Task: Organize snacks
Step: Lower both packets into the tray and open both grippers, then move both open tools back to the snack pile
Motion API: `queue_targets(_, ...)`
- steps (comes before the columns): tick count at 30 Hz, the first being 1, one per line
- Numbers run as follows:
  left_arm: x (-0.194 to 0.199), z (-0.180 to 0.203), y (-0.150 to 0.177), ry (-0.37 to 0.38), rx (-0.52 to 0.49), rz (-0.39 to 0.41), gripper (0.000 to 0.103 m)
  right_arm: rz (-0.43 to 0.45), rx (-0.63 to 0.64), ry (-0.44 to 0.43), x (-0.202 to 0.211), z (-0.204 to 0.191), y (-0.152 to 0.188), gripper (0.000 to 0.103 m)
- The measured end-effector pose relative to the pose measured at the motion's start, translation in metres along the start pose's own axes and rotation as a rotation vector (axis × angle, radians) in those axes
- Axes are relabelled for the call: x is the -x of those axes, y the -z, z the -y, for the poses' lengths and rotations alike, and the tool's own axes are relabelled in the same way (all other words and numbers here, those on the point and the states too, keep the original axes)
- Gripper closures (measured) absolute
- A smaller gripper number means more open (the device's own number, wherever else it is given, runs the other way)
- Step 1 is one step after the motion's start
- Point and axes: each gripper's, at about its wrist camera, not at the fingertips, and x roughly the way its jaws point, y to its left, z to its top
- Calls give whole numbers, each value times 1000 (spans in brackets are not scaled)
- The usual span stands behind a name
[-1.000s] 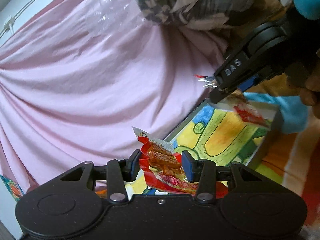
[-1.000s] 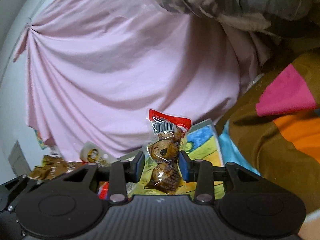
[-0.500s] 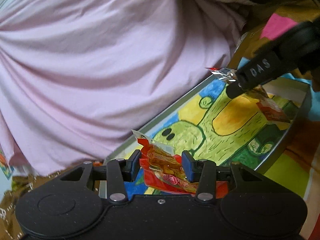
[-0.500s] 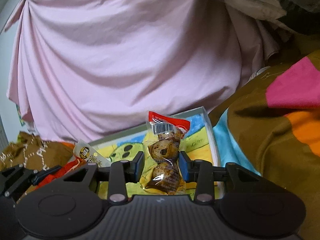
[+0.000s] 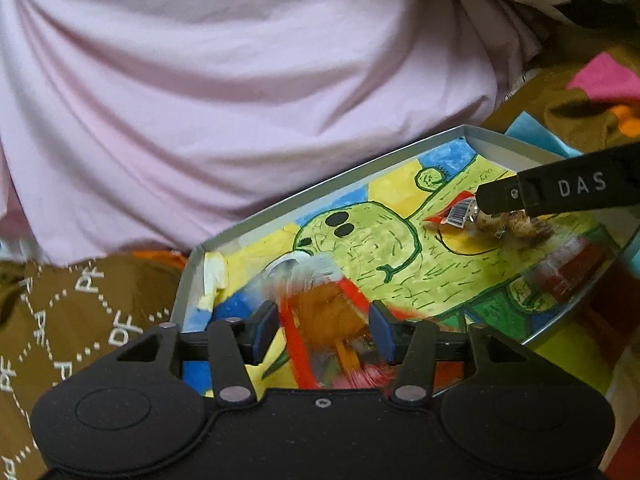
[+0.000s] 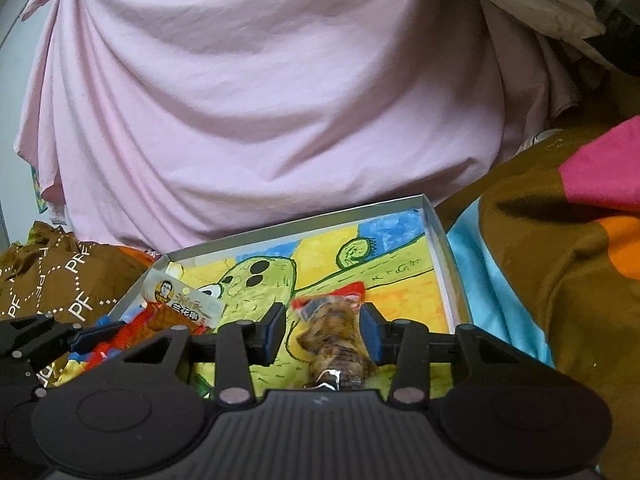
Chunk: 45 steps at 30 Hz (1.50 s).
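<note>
A shallow grey tray (image 5: 360, 168) (image 6: 280, 232) lined with a bright cartoon drawing lies on the bedding. My left gripper (image 5: 322, 330) hangs low over its near left part with its jaws opening. A red packet of orange snack (image 5: 320, 312) (image 6: 176, 308) sits blurred and loose between the pads. My right gripper (image 6: 322, 330) is over the tray's right half, its jaws opening too. A clear packet of brown bites with a red top (image 6: 336, 336) (image 5: 500, 224) leans between them, free of the left pad. The left wrist view shows one right finger (image 5: 560, 192) from the side.
Pink cloth (image 5: 240, 100) rises just behind the tray. Brown patterned fabric (image 5: 60, 312) lies to the tray's left, and a brown, pink, orange and blue blanket (image 6: 560, 260) to its right. A blurred red and white shape (image 5: 568, 268) sits by the tray's right rim.
Both grippers came down closer over the tray and levelled out. Both pairs of jaws have widened, and each packet has slumped from upright to tilted and loose between the pads.
</note>
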Motion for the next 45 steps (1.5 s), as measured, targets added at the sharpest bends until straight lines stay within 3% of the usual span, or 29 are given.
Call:
queue_targets(4,8,-10,0,-10,74,-6,27,9,14,-2,10,-4,-6,43)
queue_targets(10,39,-32,-1,-25,215,-8,12,68,79,20,43,-15,-20,20)
queue_targets(18,100,-48,-5,-29,305,42,1,143,131,32,108,-35,-27,1)
queue_targets(28,175,-56,3,14,329,57,1,163,112,86,185,-46,-9,0)
queue_targets(34,205,-58,22,45,335,20,1,134,89,98,222,-54,8,0)
queue_targets(45,231,-57,69,111,332,-112,1,-88,120,71,247,-75,40,0)
